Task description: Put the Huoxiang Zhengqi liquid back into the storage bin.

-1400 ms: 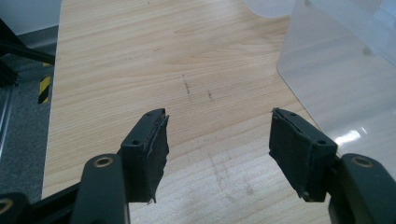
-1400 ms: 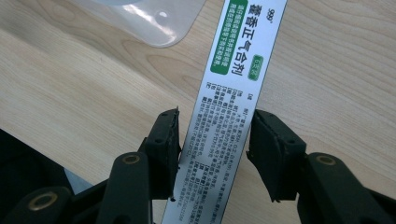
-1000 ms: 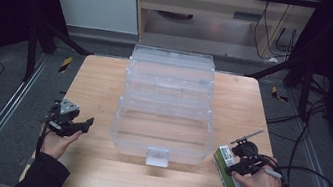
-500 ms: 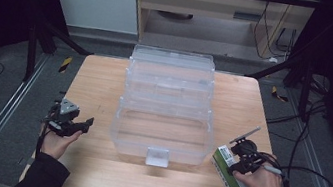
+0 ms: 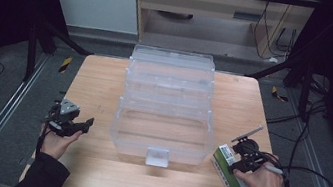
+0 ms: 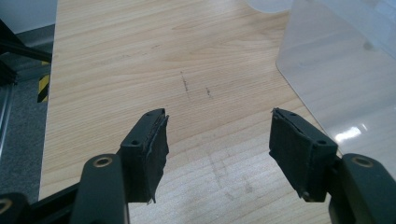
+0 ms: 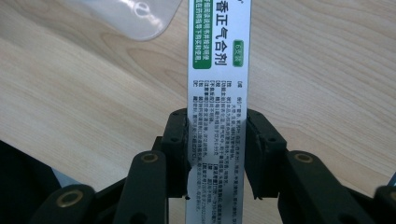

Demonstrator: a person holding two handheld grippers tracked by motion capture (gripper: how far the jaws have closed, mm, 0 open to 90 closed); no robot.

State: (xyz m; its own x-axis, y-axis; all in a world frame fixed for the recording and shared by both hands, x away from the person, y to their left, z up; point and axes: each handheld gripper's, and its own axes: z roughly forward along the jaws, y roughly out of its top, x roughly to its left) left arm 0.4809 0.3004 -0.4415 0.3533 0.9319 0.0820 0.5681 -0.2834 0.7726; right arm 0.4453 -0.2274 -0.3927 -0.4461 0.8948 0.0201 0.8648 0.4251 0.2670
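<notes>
Your right tool [image 7: 216, 154] has just been closing and now pinches the narrow green-and-white carton [image 7: 218, 70], a printed cardboard box lying flat on the pale wooden desk [image 5: 100, 83] just right of the clear plastic bin [image 5: 166, 108]. Your left tool [image 6: 218, 154] stands spread and empty, hand resting low on the desk.

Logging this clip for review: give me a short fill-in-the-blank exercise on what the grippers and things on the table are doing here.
1. The right gripper has its jaws around a white and green ____.
2. The left gripper stands open with ____ between its jaws.
3. The clear plastic container sits in the middle of the wooden ____.
4. The box lies to the ____ of the container in the high view.

Missing words: box; nothing; table; right
</notes>
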